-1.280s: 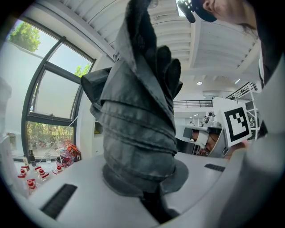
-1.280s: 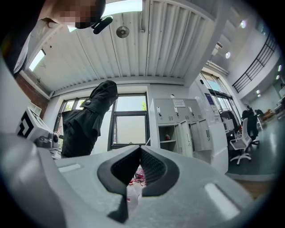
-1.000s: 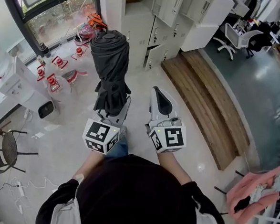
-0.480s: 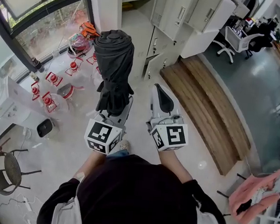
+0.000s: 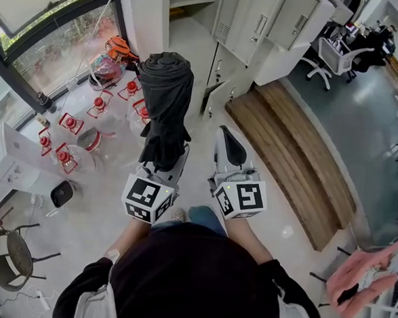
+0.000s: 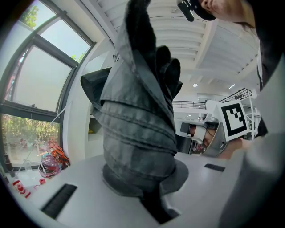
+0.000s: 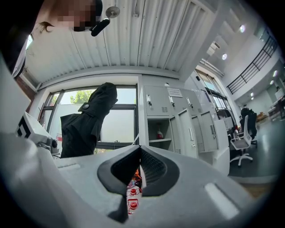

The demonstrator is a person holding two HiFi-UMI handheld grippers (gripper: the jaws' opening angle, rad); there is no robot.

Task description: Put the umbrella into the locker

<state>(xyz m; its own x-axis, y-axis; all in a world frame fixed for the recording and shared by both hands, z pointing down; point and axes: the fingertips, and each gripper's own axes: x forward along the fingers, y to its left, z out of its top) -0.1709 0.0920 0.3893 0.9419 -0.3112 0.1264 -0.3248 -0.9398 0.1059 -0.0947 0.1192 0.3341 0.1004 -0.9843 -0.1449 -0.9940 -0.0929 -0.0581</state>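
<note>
**Desk:** Black umbrella: stowed yet?

**Photographer:** No. It stands upright, clamped in the left gripper, well short of the lockers. The right gripper is pinched closed, empty. Reaching the open compartment and placing it inside apparently remain.

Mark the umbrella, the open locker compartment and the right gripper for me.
umbrella (image 5: 166, 98): head view, rolled dark canopy.
open locker compartment (image 7: 153, 127): right gripper view, back wall.
right gripper (image 7: 139, 149): right gripper view, where jaw tips meet.
</note>
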